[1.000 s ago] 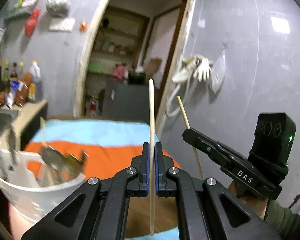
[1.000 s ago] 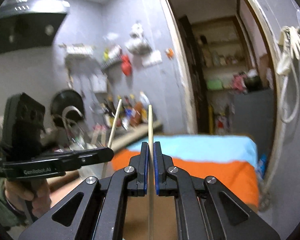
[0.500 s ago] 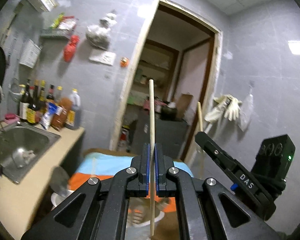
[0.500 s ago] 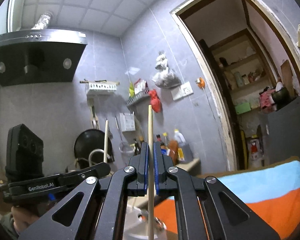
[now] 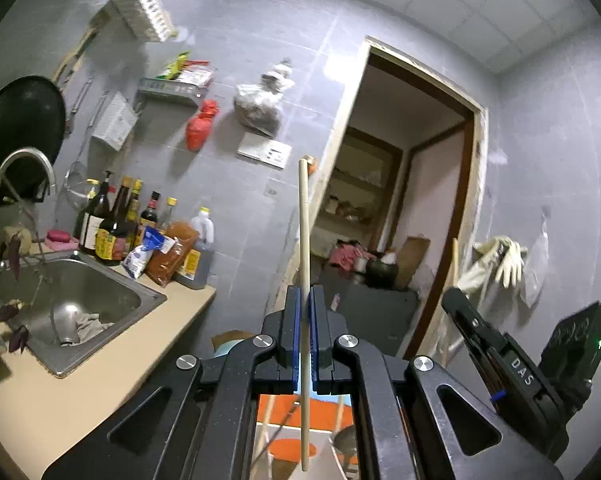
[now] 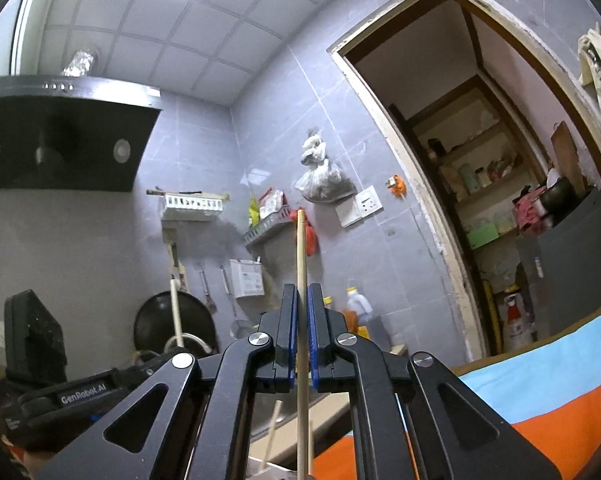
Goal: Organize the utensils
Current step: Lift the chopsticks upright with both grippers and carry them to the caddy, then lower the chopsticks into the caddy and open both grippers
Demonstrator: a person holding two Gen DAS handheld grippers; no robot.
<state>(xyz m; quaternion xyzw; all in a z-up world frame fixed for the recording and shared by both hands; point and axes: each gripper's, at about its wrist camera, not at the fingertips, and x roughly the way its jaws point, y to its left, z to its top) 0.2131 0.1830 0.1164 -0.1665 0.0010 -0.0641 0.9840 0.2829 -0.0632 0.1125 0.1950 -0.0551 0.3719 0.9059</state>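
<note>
My left gripper [image 5: 304, 300] is shut on a pale wooden chopstick [image 5: 303, 232] that stands upright between its jaws. My right gripper [image 6: 302, 296] is shut on a second wooden chopstick [image 6: 300, 248], also upright. The right gripper shows at the right of the left wrist view [image 5: 500, 352], and the left gripper at the lower left of the right wrist view [image 6: 80, 388]. Both are held high, side by side. Below them a white container [image 5: 320, 456] with more sticks shows between the left fingers.
A steel sink [image 5: 80, 300] with a tap is set in a beige counter [image 5: 40, 400] at left. Sauce bottles [image 5: 116, 220] stand by the wall. A doorway [image 5: 400, 220] opens ahead. An orange and blue cloth [image 6: 540, 400] lies at right. A range hood [image 6: 60, 132] hangs at upper left.
Both grippers have tilted upward and risen, each still holding its chopstick. The white container and the orange cloth have dropped to the bottom of the views.
</note>
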